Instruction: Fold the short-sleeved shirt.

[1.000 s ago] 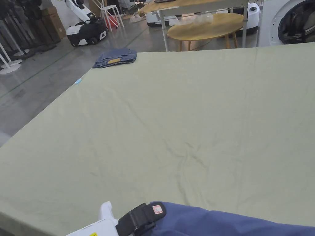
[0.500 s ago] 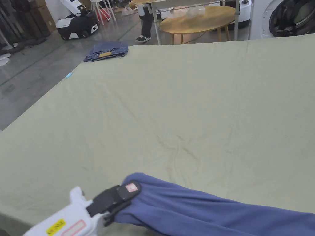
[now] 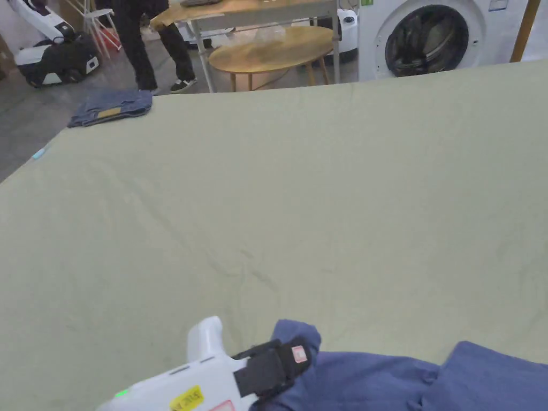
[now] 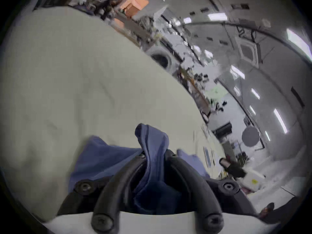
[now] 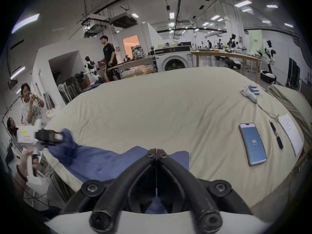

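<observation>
Spreading step: left gripper point(image 4: 154, 155) pinching shirt point(image 3: 369, 377); right gripper point(image 5: 156, 151) jaws pressed together on its edge. Next: lay flat on near table point(image 3: 321, 187).

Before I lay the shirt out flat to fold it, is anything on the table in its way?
Nothing visible blocks the middle: the table ahead of the shirt is bare. Jeans lie at the far corner; a phone lies off right.

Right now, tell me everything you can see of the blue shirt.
The blue shirt is soft, matte cloth, crumpled and unfolded, lying at the near edge of the pale green table cover. The left gripper is shut on a bunched fold that stands up between its jaws. The right gripper is shut on another edge, with cloth inside its jaws.
</observation>
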{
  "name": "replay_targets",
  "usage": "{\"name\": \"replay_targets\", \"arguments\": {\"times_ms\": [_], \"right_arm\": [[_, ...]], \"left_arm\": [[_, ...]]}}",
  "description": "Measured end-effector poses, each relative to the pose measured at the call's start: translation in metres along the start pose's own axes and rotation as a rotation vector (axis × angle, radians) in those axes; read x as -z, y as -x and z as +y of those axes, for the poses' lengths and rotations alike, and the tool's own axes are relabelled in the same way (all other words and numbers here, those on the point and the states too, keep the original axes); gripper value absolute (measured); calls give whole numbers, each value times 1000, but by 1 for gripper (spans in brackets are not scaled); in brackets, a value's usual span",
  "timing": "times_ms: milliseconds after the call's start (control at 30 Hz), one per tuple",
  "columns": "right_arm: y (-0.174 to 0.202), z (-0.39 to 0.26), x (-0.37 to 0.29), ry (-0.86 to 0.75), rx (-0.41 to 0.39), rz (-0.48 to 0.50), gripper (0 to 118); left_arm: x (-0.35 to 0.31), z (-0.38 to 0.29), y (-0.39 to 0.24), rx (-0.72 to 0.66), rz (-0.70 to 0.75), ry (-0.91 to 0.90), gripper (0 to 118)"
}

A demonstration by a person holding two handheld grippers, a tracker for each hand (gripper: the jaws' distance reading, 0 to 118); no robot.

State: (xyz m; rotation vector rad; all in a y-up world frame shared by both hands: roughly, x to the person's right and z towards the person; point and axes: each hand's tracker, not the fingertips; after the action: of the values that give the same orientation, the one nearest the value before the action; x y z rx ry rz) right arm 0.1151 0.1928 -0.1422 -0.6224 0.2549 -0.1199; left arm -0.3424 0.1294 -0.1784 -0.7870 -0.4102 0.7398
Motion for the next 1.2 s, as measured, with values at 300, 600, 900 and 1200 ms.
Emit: {"name": "replay_targets", "arguments": {"times_ms": [300, 600, 900, 1200], "right_arm": [[-12, -21, -6, 43, 35, -23, 0], [-11, -31, -4, 16, 106, 32, 0], [8, -36, 5, 55, 134, 80, 0], [13, -33, 10, 71, 117, 103, 0]], "left_arm": [[32, -16, -18, -31, -223, 10, 38], [81, -44, -8, 18, -129, 196, 0], [43, -32, -15, 67, -101, 127, 86], [-54, -3, 84, -223, -56, -89, 97]]}}
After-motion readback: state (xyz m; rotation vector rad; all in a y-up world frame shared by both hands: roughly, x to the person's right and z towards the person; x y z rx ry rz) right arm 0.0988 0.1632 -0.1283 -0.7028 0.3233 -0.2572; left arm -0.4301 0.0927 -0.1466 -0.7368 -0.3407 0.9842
